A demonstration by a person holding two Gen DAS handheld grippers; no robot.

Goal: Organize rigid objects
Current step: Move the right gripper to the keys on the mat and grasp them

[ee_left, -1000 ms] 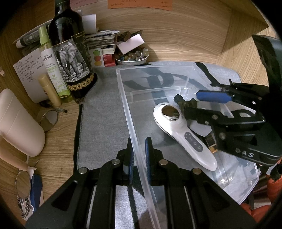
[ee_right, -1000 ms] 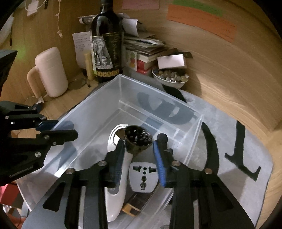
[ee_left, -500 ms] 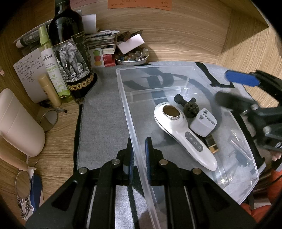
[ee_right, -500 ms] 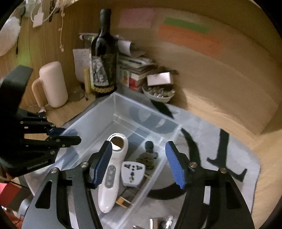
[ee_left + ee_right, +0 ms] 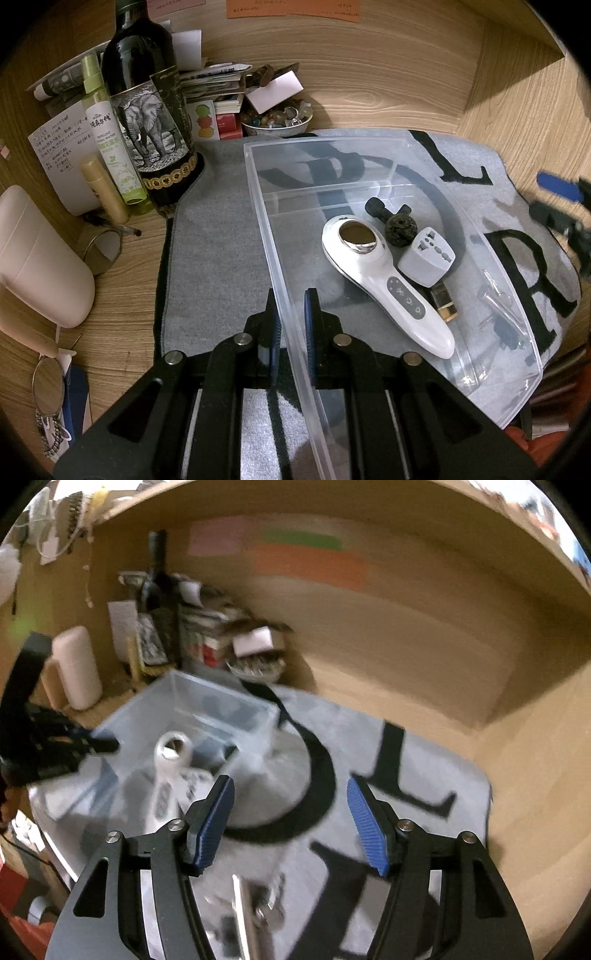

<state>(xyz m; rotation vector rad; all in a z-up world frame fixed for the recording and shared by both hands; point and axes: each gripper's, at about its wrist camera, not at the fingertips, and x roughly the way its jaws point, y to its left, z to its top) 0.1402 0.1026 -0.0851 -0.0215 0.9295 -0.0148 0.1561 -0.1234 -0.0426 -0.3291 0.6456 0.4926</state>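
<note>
A clear plastic bin (image 5: 266, 221) sits on a grey mat. My left gripper (image 5: 291, 317) is shut on the bin's near wall. Inside lie a white handheld device (image 5: 384, 284), a dark knobbed piece (image 5: 397, 229), a grey plug adapter (image 5: 428, 258) and a small amber bottle (image 5: 445, 304). My right gripper (image 5: 291, 816) is open and empty, raised above the mat to the right of the bin (image 5: 221, 705); it also shows at the right edge of the left wrist view (image 5: 561, 206). Blurred metal items (image 5: 251, 901) lie on the mat below it.
A wine bottle (image 5: 147, 107), a spray bottle (image 5: 110, 136), a cream tube (image 5: 105, 188), books and a bowl of stones (image 5: 277, 120) stand at the back left. A pale mug (image 5: 37, 258) and a mirror (image 5: 101, 251) are on the left. Wooden walls enclose the back and right.
My right gripper opened and let the dark knobbed piece go into the bin. It then rose and pulled back to the right of the bin. My left gripper stayed on the bin wall.
</note>
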